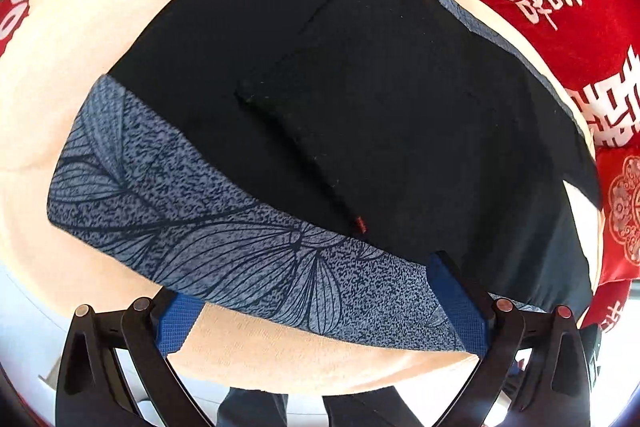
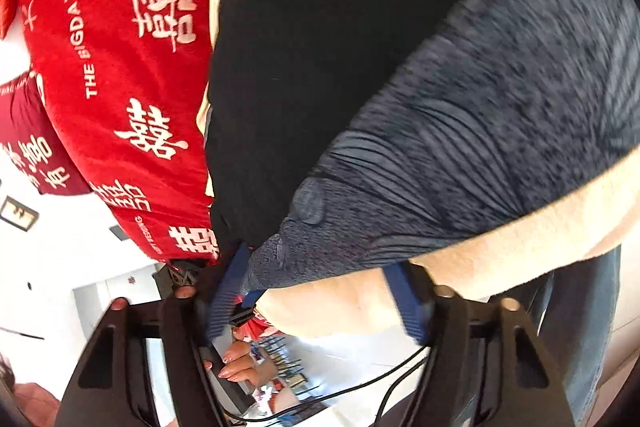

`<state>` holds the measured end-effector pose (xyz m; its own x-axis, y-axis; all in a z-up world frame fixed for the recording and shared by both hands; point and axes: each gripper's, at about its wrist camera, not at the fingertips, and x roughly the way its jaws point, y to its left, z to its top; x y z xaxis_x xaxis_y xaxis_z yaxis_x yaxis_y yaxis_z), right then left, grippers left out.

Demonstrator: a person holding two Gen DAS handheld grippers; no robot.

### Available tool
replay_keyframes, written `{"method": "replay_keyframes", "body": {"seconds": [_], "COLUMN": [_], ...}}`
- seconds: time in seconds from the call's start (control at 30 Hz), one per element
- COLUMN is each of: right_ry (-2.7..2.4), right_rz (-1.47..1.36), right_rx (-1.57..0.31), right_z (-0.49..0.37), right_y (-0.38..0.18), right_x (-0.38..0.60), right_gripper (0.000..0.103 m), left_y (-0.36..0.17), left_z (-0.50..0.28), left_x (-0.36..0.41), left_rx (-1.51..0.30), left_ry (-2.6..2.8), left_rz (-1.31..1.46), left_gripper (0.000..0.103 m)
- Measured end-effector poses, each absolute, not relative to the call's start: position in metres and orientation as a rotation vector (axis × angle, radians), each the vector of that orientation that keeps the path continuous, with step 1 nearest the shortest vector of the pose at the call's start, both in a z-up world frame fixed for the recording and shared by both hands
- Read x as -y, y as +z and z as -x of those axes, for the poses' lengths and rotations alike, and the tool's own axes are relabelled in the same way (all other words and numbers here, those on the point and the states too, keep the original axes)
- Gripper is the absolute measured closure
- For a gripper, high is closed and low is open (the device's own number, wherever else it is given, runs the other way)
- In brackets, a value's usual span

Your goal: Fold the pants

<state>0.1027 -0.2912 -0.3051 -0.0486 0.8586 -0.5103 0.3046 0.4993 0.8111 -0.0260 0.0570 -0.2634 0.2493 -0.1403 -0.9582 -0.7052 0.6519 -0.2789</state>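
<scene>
Left gripper (image 1: 324,311) jaws wide at the patterned waistband (image 1: 224,239), right gripper (image 2: 316,303) jaws wide too, gripping nothing — could bunch the pants (image 1: 360,87) if closed crooked.

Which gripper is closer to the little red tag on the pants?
Left. The left gripper straddles the patterned waistband just below the red tag. The right gripper is at a waistband corner; no tag visible there.

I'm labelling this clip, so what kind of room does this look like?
Probably a bedroom at home: the black pants lie on a cream plush blanket, beside red bedding printed with double-happiness characters, which suggests a wedding bed.
</scene>
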Motion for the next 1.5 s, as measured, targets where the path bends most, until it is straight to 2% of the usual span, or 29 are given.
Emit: {"method": "replay_keyframes", "body": {"seconds": [0.03,0.07,0.1,0.13,0.17,0.2,0.27,0.3,0.33,0.37,0.5,0.63,0.73,0.83,1.0,1.07,1.17,1.23,1.3,1.33,1.37,1.4,1.43,1.47,1.5], "right_ry": [0.608,0.609,0.601,0.589,0.578,0.577,0.598,0.614,0.622,0.630,0.673,0.760,0.857,0.913,0.931,0.884,0.821,0.807,0.852,0.876,0.887,0.902,0.919,0.938,0.958], "right_rz": [-1.042,-1.068,-1.086,-1.112,-1.129,-1.120,-1.056,-1.049,-1.047,-1.041,-0.998,-0.887,-0.798,-0.707,-0.446,-0.357,-0.281,-0.294,-0.288,-0.273,-0.263,-0.234,-0.211,-0.197,-0.185], "right_rx": [-1.607,-1.591,-1.580,-1.574,-1.567,-1.566,-1.568,-1.566,-1.566,-1.568,-1.592,-1.585,-1.558,-1.548,-1.586,-1.625,-1.692,-1.705,-1.698,-1.678,-1.665,-1.643,-1.623,-1.612,-1.608], "right_z": [-0.104,-0.107,-0.110,-0.113,-0.116,-0.119,-0.125,-0.129,-0.131,-0.135,-0.156,-0.207,-0.265,-0.325,-0.411,-0.435,-0.452,-0.454,-0.453,-0.450,-0.448,-0.444,-0.440,-0.436,-0.430], "right_y": [-0.306,-0.305,-0.303,-0.302,-0.299,-0.295,-0.282,-0.276,-0.272,-0.268,-0.247,-0.212,-0.187,-0.179,-0.208,-0.238,-0.277,-0.282,-0.270,-0.255,-0.245,-0.229,-0.218,-0.211,-0.207], "right_x": [0.292,0.294,0.296,0.295,0.296,0.296,0.290,0.287,0.287,0.287,0.281,0.265,0.240,0.212,0.148,0.126,0.108,0.107,0.107,0.107,0.108,0.109,0.111,0.112,0.112], "right_gripper": [0.045,0.064,0.072,0.086,0.094,0.094,0.095,0.095,0.095,0.095,0.095,0.095,0.095,0.095,0.091,0.091,0.088,0.086,0.056,0.026,0.016,0.016,0.016,0.017,0.019], "left_y": [-0.263,-0.263,-0.266,-0.265,-0.263,-0.262,-0.261,-0.260,-0.260,-0.260,-0.243,-0.197,-0.164,-0.155,-0.189,-0.214,-0.235,-0.231,-0.219,-0.209,-0.199,-0.190,-0.185,-0.183,-0.186], "left_z": [0.024,0.025,0.009,0.010,0.011,0.011,0.012,0.014,0.017,0.018,0.008,-0.011,-0.054,-0.105,-0.191,-0.217,-0.238,-0.239,-0.239,-0.234,-0.230,-0.226,-0.224,-0.221,-0.222], "left_x": [-0.057,-0.059,-0.061,-0.065,-0.067,-0.069,-0.074,-0.077,-0.083,-0.088,-0.091,-0.091,-0.105,-0.122,-0.144,-0.152,-0.161,-0.162,-0.157,-0.154,-0.151,-0.147,-0.141,-0.135,-0.126], "left_rx": [-1.285,-1.277,-1.271,-1.264,-1.265,-1.263,-1.261,-1.252,-1.238,-1.232,-1.227,-1.150,-1.071,-1.033,-1.045,-1.082,-1.132,-1.141,-1.129,-1.121,-1.115,-1.111,-1.108,-1.110,-1.128], "left_ry": [0.451,0.453,0.455,0.463,0.462,0.453,0.436,0.424,0.401,0.396,0.408,0.423,0.431,0.448,0.536,0.605,0.669,0.685,0.686,0.690,0.699,0.707,0.711,0.712,0.692], "left_rz": [0.827,0.848,0.864,0.871,0.868,0.862,0.862,0.880,0.927,0.958,0.943,0.920,0.864,0.782,0.652,0.601,0.580,0.579,0.561,0.539,0.511,0.490,0.482,0.479,0.466], "left_gripper": [0.000,0.000,0.003,0.010,0.019,0.024,0.051,0.059,0.074,0.077,0.077,0.077,0.077,0.077,0.076,0.057,0.055,0.055,0.055,0.055,0.055,0.050,0.030,0.018,0.018]}}
